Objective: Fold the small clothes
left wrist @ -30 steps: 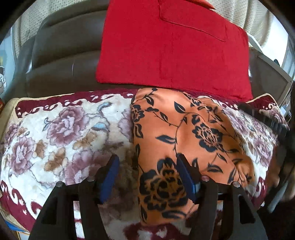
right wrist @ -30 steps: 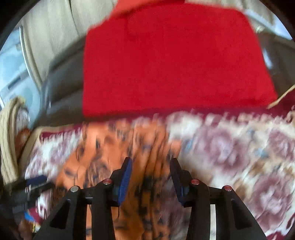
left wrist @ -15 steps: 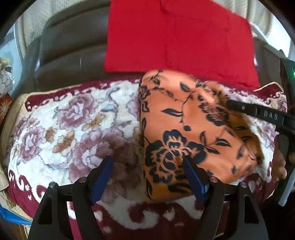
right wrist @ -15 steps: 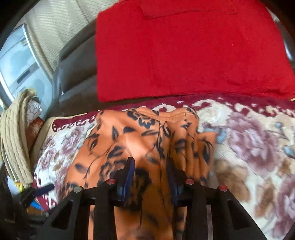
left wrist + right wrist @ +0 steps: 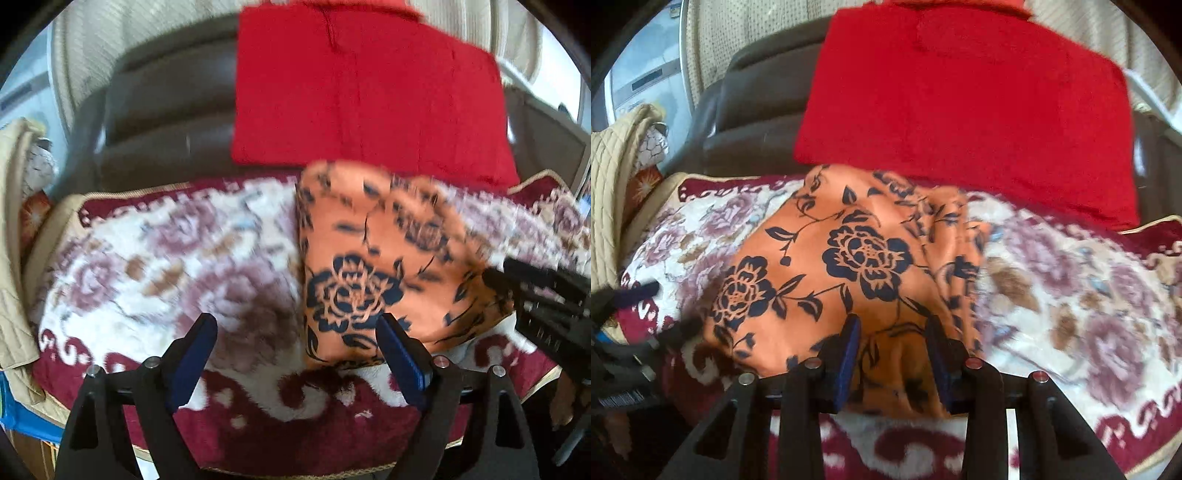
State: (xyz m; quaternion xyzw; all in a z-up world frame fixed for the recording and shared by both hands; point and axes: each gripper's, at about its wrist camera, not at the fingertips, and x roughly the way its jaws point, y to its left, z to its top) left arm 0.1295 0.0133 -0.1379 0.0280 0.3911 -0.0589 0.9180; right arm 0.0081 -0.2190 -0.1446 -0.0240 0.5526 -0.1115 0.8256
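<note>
The right gripper (image 5: 892, 349) has its fingers pinched on the near edge of the orange flowery cloth (image 5: 849, 258) lying on the blanket (image 5: 1071, 295), but the left gripper (image 5: 297, 356) hangs wide apart holding nothing, so honestly that slippery bundle could slump unfolded.

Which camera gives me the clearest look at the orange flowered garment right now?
The right wrist view: the orange garment fills the middle, its print is sharp, and the right tool straddles its near edge. The left wrist view shows it blurred, off to the right, beside the open left tool.
</note>
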